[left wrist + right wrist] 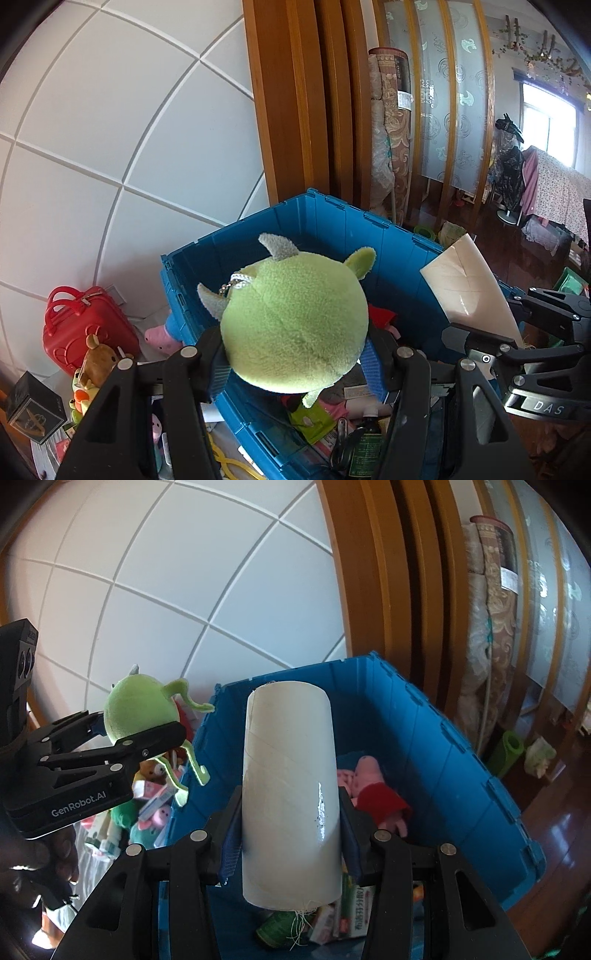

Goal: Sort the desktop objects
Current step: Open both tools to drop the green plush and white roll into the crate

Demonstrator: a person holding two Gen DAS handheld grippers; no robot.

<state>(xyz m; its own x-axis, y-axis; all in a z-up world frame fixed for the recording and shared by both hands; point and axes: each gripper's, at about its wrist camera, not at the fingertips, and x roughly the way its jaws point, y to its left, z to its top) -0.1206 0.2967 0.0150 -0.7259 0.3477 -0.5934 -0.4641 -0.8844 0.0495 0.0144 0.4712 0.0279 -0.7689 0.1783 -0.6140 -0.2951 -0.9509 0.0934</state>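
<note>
Plush monster (pixel 295 325) and cardboard tube (pixel 290 794), each clamped in your fingers, sit above the blue crate (pixel 369 236); lower toward 12 o'clock before releasing.

Left claw (pixel 295 354): clamped on a green plush monster (pixel 295 325) with grey horns, held above a blue plastic crate (pixel 332 221). Right claw (pixel 491 343): gripping a white cardboard tube (pixel 469 284). Left of crate: red mini suitcase (pixel 85 325), brown plush bear (pixel 99 360).

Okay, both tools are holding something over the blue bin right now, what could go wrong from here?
1. The left tool pinches the round green plush only at its sides; soft stuffing could squeeze out, and it may fall outside the blue bin.
2. The right tool holds a smooth, glossy white tube, which could slide through the pads.
3. The tools are close together and could bump.
</note>
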